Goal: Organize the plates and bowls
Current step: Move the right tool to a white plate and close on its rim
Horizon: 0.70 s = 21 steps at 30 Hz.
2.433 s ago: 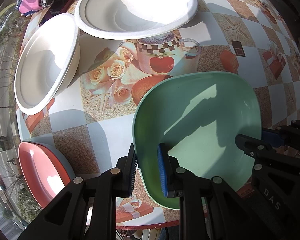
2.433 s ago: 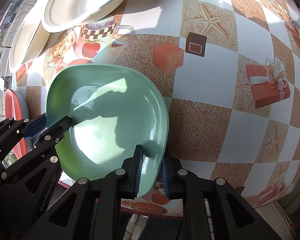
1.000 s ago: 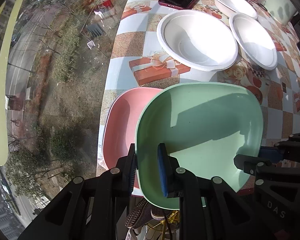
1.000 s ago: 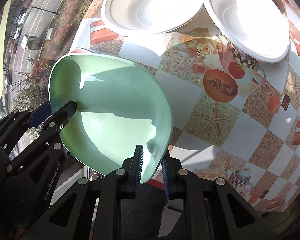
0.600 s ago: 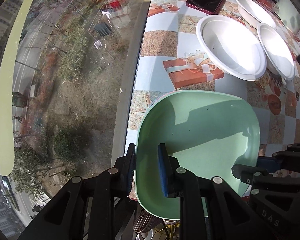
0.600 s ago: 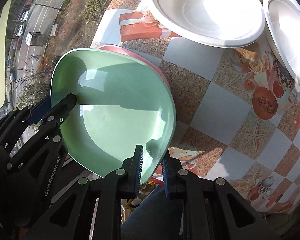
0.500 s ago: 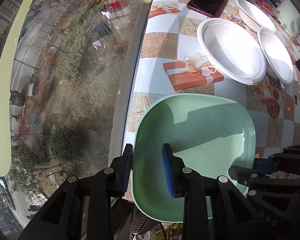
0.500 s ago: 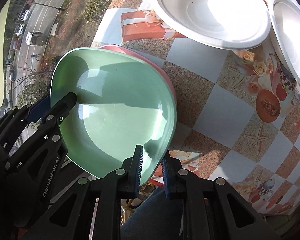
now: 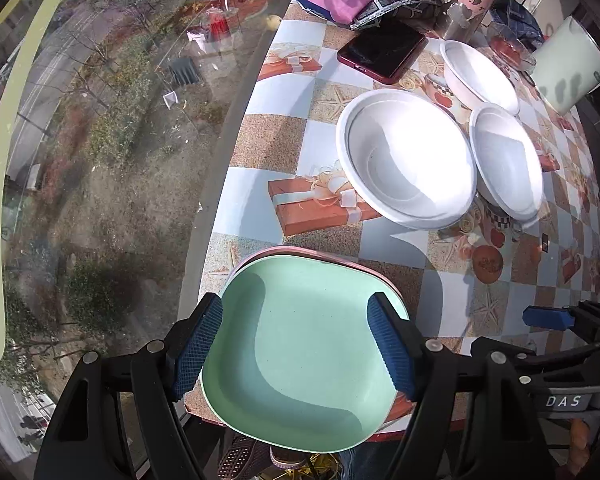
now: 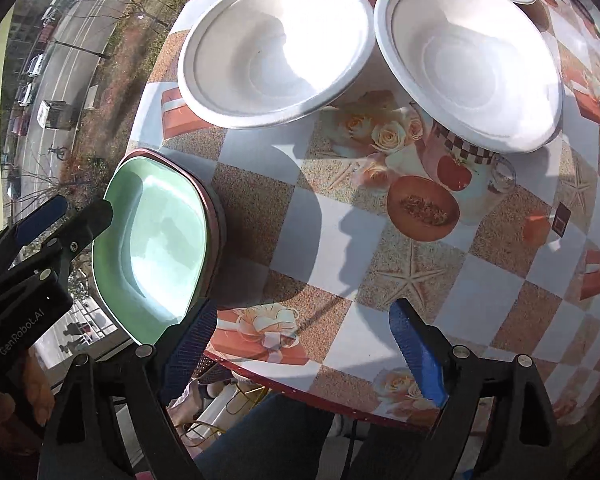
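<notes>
Green plate set down on the pink plate; both hand-held grippers let go.

The bench (image 9: pixel 284 152) carries the white bowls (image 9: pixel 408 164) beyond the green plate (image 9: pixel 300 352), which now lies nested on the pink plate (image 9: pixel 324 261) at the bench's near corner instead of being carried above it. The left hand-held gripper (image 9: pixel 296 344) has just opened and straddles the green plate, pads clear of its rims. The right hand-held gripper (image 10: pixel 304 344) has just opened too, drawn aside of the green plate, nothing between its jaws.
</notes>
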Motion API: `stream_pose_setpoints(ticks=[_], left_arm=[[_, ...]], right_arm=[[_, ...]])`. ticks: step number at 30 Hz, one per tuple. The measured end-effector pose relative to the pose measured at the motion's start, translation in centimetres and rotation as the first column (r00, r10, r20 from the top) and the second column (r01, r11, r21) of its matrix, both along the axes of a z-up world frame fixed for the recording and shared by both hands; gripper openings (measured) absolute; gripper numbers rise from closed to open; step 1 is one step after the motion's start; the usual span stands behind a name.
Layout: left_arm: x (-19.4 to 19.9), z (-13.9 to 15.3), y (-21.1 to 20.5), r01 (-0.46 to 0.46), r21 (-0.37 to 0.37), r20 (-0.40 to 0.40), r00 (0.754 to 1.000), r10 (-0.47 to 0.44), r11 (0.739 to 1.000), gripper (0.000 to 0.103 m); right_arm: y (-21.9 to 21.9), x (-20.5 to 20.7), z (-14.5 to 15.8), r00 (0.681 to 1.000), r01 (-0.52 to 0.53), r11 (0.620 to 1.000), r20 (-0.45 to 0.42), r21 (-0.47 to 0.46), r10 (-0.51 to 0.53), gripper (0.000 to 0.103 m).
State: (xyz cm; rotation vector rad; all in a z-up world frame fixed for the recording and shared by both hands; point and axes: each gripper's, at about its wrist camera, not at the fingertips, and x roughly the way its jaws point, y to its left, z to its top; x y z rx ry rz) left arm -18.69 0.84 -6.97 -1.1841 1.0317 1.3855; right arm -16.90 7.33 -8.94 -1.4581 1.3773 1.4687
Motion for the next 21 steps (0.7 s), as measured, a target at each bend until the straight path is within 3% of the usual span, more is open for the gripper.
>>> stream_pose_setpoints(ticks=[8,16,21], left_arm=[[3.1,0.7,3.3,0.076,0.005,0.008,0.997,-0.076,0.997,0.078],[1.9,0.4,7.8,0.111,0.0,-0.06,0.992,-0.111,0.994,0.078],[1.1,-1.1,10.4,0.118,-0.017,-0.087,0.989,-0.119,0.993,0.078]], right_arm=[[2.5,8.4,-0.1,0.983,0.18,0.984,0.02,-0.005,-0.18,0.089],[4.2,7.0,-0.9,0.965,0.257,0.966,-0.051,-0.024,-0.257,0.089],[5.8,5.6,-2.4,0.919,0.383,0.922,-0.077,-0.055,-0.386,0.089]])
